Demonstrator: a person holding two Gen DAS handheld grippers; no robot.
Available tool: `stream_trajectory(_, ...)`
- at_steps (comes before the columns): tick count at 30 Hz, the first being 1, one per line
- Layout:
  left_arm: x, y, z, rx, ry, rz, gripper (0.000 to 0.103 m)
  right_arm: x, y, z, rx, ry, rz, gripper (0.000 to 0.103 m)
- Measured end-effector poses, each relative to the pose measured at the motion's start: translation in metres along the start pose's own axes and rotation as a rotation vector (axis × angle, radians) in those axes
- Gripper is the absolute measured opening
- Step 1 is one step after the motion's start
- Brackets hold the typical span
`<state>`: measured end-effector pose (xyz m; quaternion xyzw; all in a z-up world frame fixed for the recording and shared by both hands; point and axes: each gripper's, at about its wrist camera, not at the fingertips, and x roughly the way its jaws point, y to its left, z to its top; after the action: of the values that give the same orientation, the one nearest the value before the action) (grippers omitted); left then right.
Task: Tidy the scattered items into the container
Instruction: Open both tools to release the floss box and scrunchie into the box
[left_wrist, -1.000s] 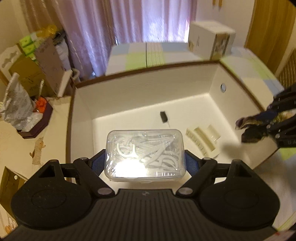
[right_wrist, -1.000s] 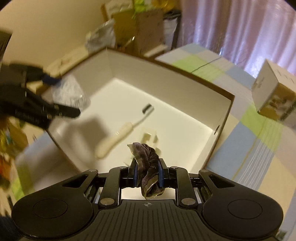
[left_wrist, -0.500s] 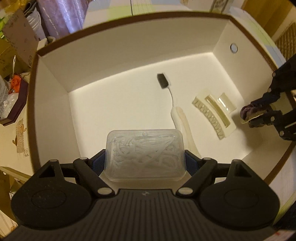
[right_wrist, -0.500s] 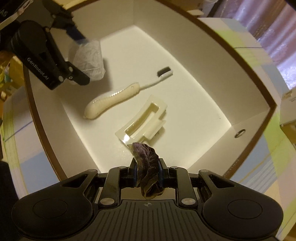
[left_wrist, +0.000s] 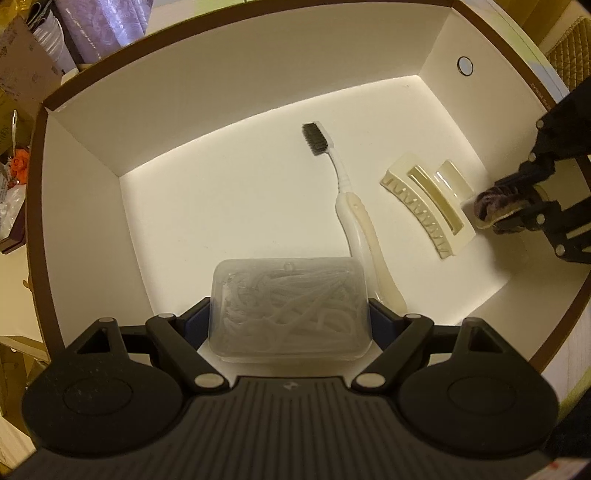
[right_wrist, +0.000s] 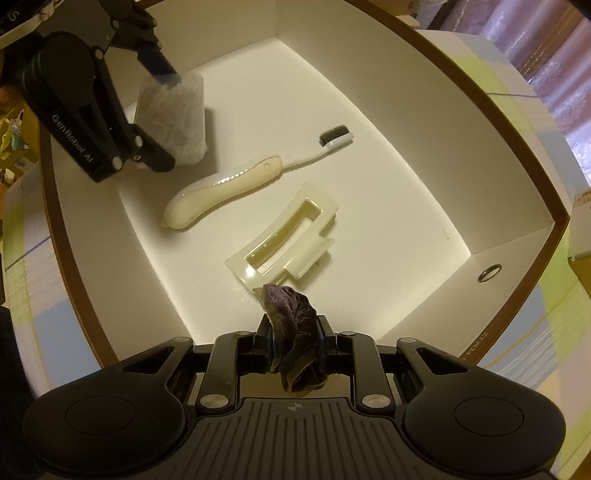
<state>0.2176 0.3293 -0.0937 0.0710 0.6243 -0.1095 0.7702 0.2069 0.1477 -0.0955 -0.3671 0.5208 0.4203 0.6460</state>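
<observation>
A white box with a brown rim (left_wrist: 92, 85) (right_wrist: 461, 70) fills both views. My left gripper (left_wrist: 290, 314) is shut on a clear plastic case of floss picks (left_wrist: 288, 306) (right_wrist: 177, 114), held low inside the box near its floor. A purple scrunchie (right_wrist: 295, 321) (left_wrist: 495, 206) is pinched in my right gripper (right_wrist: 295, 332), which hangs inside the box by its wall. On the floor lie a toothbrush (left_wrist: 354, 221) (right_wrist: 240, 177) and a cream hair claw (left_wrist: 428, 203) (right_wrist: 288, 236), between the two grippers.
Outside the box, the left wrist view shows cardboard and clutter (left_wrist: 18, 74) at the left and purple curtains (left_wrist: 99, 29) behind. A checked cloth (right_wrist: 535, 332) surrounds the box in the right wrist view. A round hole (left_wrist: 464, 66) pierces one wall.
Both grippers have come down from above the rim into the box with their items. The toothbrush and hair claw now lie closer below them.
</observation>
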Motion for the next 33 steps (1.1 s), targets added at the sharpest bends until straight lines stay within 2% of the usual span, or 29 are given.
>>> stream_trajectory(1,0.000,0.000,0.000,0.008,0.005,-0.006,0.085,-0.001,0.001,0.001,-0.006,-0.005,0.000,0.028)
stream_trajectory(3,-0.002,-0.001,0.001,0.020,0.009,-0.010,0.093,-0.003,0.002,0.002,-0.026,-0.022,-0.004,0.054)
stream_trajectory(6,-0.005,-0.002,0.001,0.029,0.017,0.008,0.098,-0.008,0.004,0.005,-0.045,-0.046,-0.037,0.066)
stream_trajectory(7,-0.006,-0.002,0.001,0.026,0.015,0.011,0.098,-0.010,0.003,0.006,-0.042,-0.053,-0.037,0.068)
stream_trajectory(11,-0.011,0.000,-0.001,0.002,0.001,0.014,0.099,-0.018,-0.002,0.005,-0.018,-0.087,-0.070,0.086)
stream_trajectory(15,-0.021,0.000,-0.004,-0.023,-0.029,0.014,0.099,-0.031,-0.008,-0.002,0.026,-0.135,-0.081,0.098)
stream_trajectory(23,-0.053,-0.015,-0.015,-0.048,-0.127,0.046,0.100,-0.066,0.000,-0.024,0.094,-0.280,-0.073,0.101)
stream_trajectory(29,-0.085,-0.034,-0.031,-0.049,-0.211,0.138,0.100,-0.094,0.012,-0.046,0.158,-0.398,-0.053,0.101)
stream_trajectory(33,-0.100,-0.043,-0.045,-0.078,-0.244,0.126,0.101,-0.104,0.022,-0.061,0.194,-0.446,-0.041,0.101)
